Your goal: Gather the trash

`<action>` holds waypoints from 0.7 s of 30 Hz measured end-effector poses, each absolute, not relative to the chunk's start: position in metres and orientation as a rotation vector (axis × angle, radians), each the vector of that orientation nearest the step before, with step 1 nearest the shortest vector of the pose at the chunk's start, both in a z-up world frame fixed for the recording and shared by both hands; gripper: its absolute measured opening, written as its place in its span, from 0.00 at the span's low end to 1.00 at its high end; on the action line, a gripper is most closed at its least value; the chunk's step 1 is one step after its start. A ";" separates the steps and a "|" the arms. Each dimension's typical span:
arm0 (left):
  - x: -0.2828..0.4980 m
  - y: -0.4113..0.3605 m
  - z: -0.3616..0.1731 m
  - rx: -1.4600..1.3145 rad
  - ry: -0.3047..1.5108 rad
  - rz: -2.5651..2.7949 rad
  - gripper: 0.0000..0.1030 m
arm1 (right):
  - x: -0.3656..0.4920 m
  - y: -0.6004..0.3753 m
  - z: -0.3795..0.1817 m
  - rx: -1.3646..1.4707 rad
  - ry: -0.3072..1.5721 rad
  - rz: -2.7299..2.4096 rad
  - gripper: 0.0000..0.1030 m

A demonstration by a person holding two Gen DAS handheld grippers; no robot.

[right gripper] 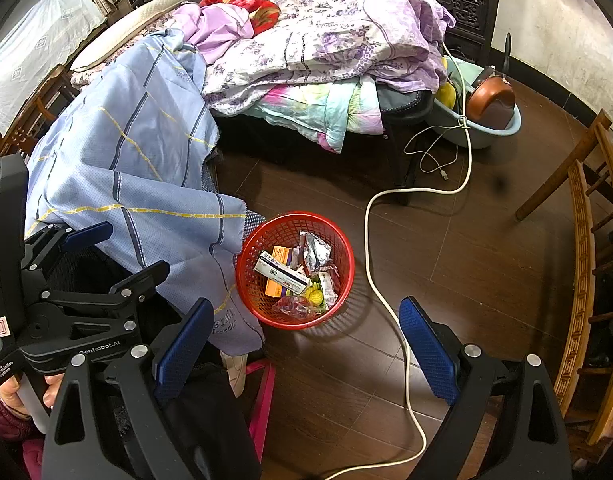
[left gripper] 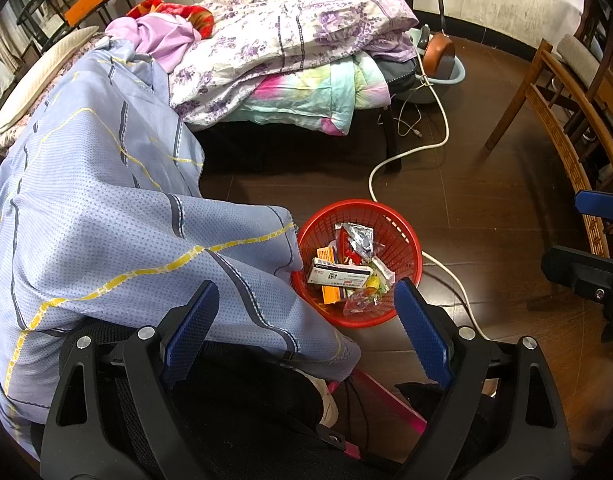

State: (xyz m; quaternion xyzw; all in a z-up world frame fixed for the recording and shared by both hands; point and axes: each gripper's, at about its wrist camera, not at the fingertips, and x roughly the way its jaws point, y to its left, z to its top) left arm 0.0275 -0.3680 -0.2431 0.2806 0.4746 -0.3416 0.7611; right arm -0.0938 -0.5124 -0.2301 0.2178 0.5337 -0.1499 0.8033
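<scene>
We hold the left gripper (left gripper: 306,328) and right gripper (right gripper: 306,352) wide open and empty above the filled red basket (left gripper: 406,240); next, we judge, comes seeking leftover litter.

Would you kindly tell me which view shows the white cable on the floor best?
The right wrist view: the white cable runs unbroken past the red plastic mesh basket to the bottom edge. The left wrist view shows the cable only partly, the basket hiding a stretch.
</scene>
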 end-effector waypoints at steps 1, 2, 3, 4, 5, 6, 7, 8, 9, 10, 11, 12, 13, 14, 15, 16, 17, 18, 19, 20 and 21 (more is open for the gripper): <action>0.027 -0.369 -0.243 0.610 1.033 -0.744 0.84 | -0.094 -0.512 -0.230 0.466 1.143 -0.322 0.89; 0.027 -0.369 -0.243 0.610 1.033 -0.744 0.84 | -0.094 -0.512 -0.230 0.466 1.144 -0.322 0.89; 0.028 -0.369 -0.243 0.610 1.034 -0.744 0.84 | -0.094 -0.513 -0.230 0.466 1.144 -0.322 0.89; 0.028 -0.369 -0.243 0.610 1.033 -0.743 0.84 | -0.095 -0.513 -0.230 0.467 1.143 -0.323 0.89; 0.028 -0.370 -0.242 0.609 1.033 -0.744 0.84 | -0.095 -0.512 -0.230 0.467 1.142 -0.323 0.89; 0.028 -0.370 -0.242 0.610 1.034 -0.744 0.84 | -0.095 -0.512 -0.230 0.466 1.141 -0.323 0.89; 0.027 -0.370 -0.243 0.611 1.034 -0.744 0.84 | -0.094 -0.512 -0.230 0.465 1.142 -0.323 0.89; 0.027 -0.369 -0.244 0.612 1.035 -0.745 0.84 | -0.093 -0.512 -0.229 0.466 1.142 -0.323 0.89; 0.027 -0.368 -0.244 0.613 1.035 -0.745 0.84 | -0.093 -0.512 -0.229 0.466 1.142 -0.322 0.89; 0.027 -0.368 -0.245 0.613 1.036 -0.745 0.84 | -0.093 -0.512 -0.229 0.465 1.142 -0.323 0.89; 0.027 -0.367 -0.245 0.613 1.037 -0.745 0.84 | -0.093 -0.512 -0.229 0.465 1.142 -0.323 0.89; 0.027 -0.366 -0.246 0.614 1.037 -0.745 0.84 | -0.093 -0.512 -0.229 0.465 1.142 -0.323 0.89; 0.026 -0.366 -0.246 0.615 1.038 -0.746 0.84 | -0.093 -0.512 -0.229 0.465 1.142 -0.323 0.89; 0.027 -0.366 -0.246 0.616 1.038 -0.746 0.84 | -0.094 -0.512 -0.229 0.465 1.142 -0.324 0.89; 0.027 -0.365 -0.247 0.617 1.039 -0.747 0.84 | -0.094 -0.512 -0.229 0.465 1.141 -0.323 0.89; 0.027 -0.366 -0.246 0.618 1.039 -0.747 0.84 | -0.094 -0.512 -0.229 0.465 1.140 -0.324 0.89; 0.027 -0.365 -0.247 0.618 1.040 -0.746 0.84 | -0.094 -0.512 -0.229 0.465 1.141 -0.324 0.89; 0.027 -0.367 -0.246 0.619 1.039 -0.746 0.84 | -0.094 -0.512 -0.230 0.465 1.141 -0.323 0.89; 0.027 -0.366 -0.246 0.619 1.039 -0.746 0.84 | -0.094 -0.512 -0.230 0.465 1.141 -0.323 0.89; 0.027 -0.366 -0.247 0.619 1.038 -0.746 0.84 | -0.094 -0.512 -0.230 0.464 1.141 -0.323 0.89; 0.027 -0.367 -0.246 0.619 1.039 -0.746 0.84 | -0.094 -0.512 -0.230 0.464 1.142 -0.324 0.89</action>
